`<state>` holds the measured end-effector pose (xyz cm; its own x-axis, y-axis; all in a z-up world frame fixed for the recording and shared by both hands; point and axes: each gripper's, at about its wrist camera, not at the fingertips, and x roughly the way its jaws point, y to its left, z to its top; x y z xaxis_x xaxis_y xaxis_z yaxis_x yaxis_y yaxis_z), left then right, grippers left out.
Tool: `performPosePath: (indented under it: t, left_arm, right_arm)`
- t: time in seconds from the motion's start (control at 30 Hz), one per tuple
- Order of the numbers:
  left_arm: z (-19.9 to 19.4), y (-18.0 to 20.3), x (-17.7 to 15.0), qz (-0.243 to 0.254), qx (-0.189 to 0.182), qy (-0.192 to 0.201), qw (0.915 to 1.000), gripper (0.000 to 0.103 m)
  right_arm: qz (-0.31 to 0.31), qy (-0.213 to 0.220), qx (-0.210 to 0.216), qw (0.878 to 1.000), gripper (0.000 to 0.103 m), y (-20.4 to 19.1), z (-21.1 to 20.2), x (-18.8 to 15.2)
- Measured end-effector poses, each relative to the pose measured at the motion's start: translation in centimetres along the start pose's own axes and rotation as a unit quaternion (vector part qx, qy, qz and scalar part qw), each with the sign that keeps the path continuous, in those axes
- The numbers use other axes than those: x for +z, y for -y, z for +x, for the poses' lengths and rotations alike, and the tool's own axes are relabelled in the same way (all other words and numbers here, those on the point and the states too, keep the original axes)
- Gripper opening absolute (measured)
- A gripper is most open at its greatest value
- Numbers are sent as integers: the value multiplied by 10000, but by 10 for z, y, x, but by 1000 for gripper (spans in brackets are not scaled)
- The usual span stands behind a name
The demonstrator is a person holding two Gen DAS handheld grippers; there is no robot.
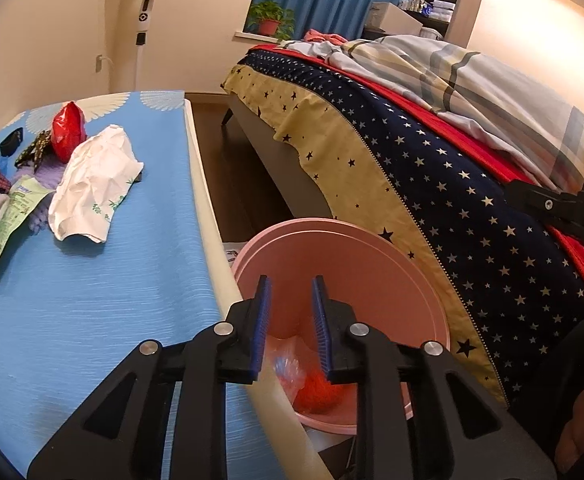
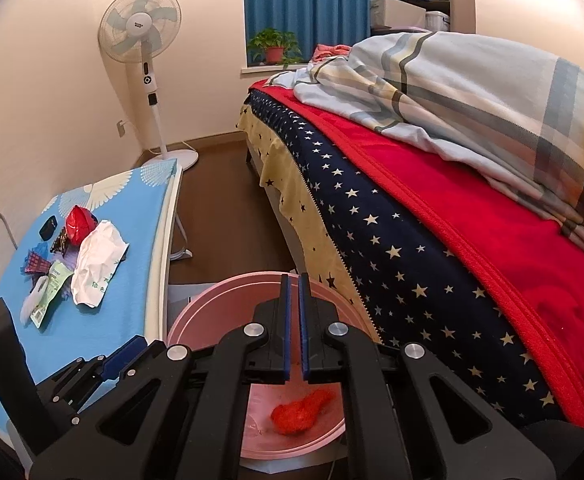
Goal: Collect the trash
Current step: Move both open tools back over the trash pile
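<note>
A pink basin (image 1: 372, 248) (image 2: 195, 316) stands on the floor between the table and the bed. In it lie a red mesh wad (image 2: 300, 412) (image 1: 316, 392) and a clear plastic bag (image 1: 287, 364). My left gripper (image 1: 290, 284) is open and empty above the basin. My right gripper (image 2: 294, 280) is shut with nothing between its pads, also above the basin. Trash lies on the blue table (image 1: 91, 300): a crumpled white bag (image 1: 95, 184) (image 2: 95, 268), a red wrapper (image 1: 67, 132) (image 2: 79, 224), a green-white packet (image 1: 7, 220) (image 2: 51, 292) and smaller wrappers.
A bed (image 2: 432, 240) with star-patterned sheet, red blanket and plaid quilt fills the right. A standing fan (image 2: 143, 48) is at the far wall. A potted plant (image 2: 273, 46) sits on the window sill. Dark floor runs between table and bed.
</note>
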<state>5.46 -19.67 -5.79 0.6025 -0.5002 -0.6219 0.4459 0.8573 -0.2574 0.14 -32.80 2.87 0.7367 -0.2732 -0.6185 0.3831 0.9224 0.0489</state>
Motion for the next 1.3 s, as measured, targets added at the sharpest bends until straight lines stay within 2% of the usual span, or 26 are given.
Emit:
performPosePath:
  t: [0.3, 0.67, 0.97, 1.13, 1.2, 1.3]
  left_arm:
    - [-12, -8, 4, -95, 26, 106, 9999, 21]
    - [-60, -24, 25, -240, 196, 542, 9981, 21]
    - [-131, -68, 99, -325, 455, 1080, 9926, 21]
    - [-165, -118, 141, -368, 658, 1244, 9894, 21]
    - [-173, -142, 158, -296, 809, 1260, 9883, 21]
    - [-179, -178, 174, -279, 985, 1283, 9864, 21]
  right_arm:
    - [-31, 102, 51, 9999, 6, -2, -5, 0]
    - [25, 434, 504, 9978, 6, -14, -29, 9]
    - [-162, 743, 1299, 9886, 6, -53, -55, 52]
    - [-382, 877, 1844, 9782, 5, -84, -57, 91]
    - [-452, 888, 2073, 9732, 2, -96, -54, 106]
    - [-608, 927, 2372, 9651, 2, -119, -45, 125]
